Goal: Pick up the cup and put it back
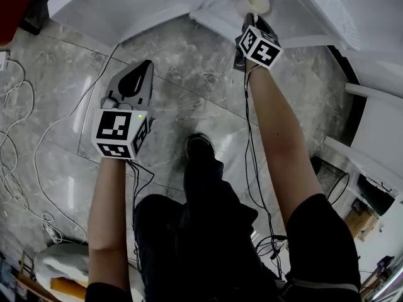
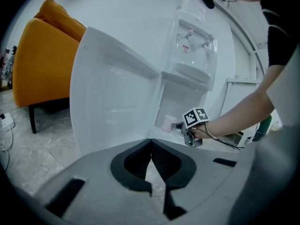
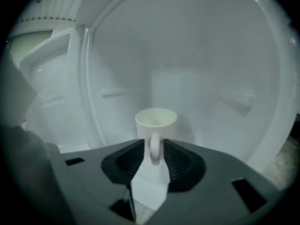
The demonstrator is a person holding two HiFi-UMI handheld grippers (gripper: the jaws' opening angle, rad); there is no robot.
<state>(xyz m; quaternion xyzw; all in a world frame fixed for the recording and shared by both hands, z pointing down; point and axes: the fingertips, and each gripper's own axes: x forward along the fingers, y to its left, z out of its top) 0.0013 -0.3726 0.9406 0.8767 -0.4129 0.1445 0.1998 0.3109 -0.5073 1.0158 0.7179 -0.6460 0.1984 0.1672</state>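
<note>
A pale cup (image 3: 156, 123) stands upright inside the white lower compartment (image 3: 201, 69) of a water dispenser. Its handle points at me, between the jaws of my right gripper (image 3: 154, 150). The pads stand slightly apart from the handle, so this gripper is open. In the head view the cup (image 1: 255, 2) sits just beyond the right gripper (image 1: 250, 19) at the top. The left gripper view shows the cup (image 2: 168, 123) and the right gripper (image 2: 180, 125) from the side. My left gripper (image 1: 146, 65) hangs over the floor, shut and empty, with its jaw tips touching (image 2: 151, 142).
The compartment's white door (image 2: 112, 93) is swung wide open to the left. The water dispenser (image 2: 192, 46) rises above the compartment. An orange armchair (image 2: 42, 64) stands at the left. Cables (image 1: 12, 168) lie on the marble floor. The person's shoe (image 1: 200, 145) is between the arms.
</note>
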